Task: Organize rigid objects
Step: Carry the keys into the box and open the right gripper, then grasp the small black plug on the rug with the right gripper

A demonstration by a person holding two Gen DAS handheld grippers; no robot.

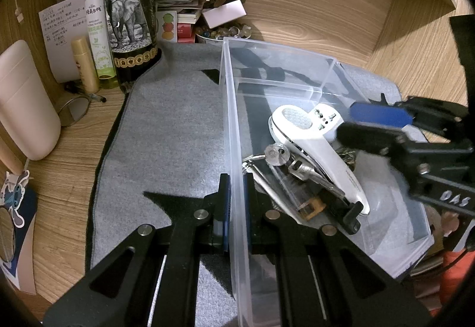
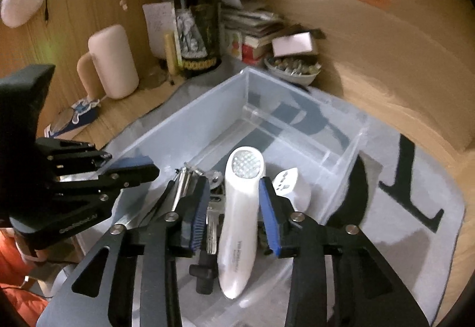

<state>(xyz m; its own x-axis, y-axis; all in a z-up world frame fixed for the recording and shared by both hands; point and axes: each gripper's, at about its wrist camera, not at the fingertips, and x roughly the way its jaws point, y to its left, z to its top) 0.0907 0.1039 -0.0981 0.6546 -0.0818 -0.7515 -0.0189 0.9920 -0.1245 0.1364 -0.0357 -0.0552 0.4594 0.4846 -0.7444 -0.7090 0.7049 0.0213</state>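
Gripping bin [image 1: 234,125] wall: left gripper [image 1: 236,202], fingers clamped.
Right gripper [image 2: 234,208] fingers parted, straddling white device [image 2: 237,226] without contact.

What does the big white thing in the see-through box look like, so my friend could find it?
Find the clear plastic box on the grey mat. Inside, on a heap of keys and metal tools, lies a long white handheld device. Only it has a round honeycomb-patterned window at its wide end.

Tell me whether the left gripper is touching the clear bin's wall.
Touching. The left wrist view shows the left gripper closed on the clear bin, one blue pad against each face of its thin wall.
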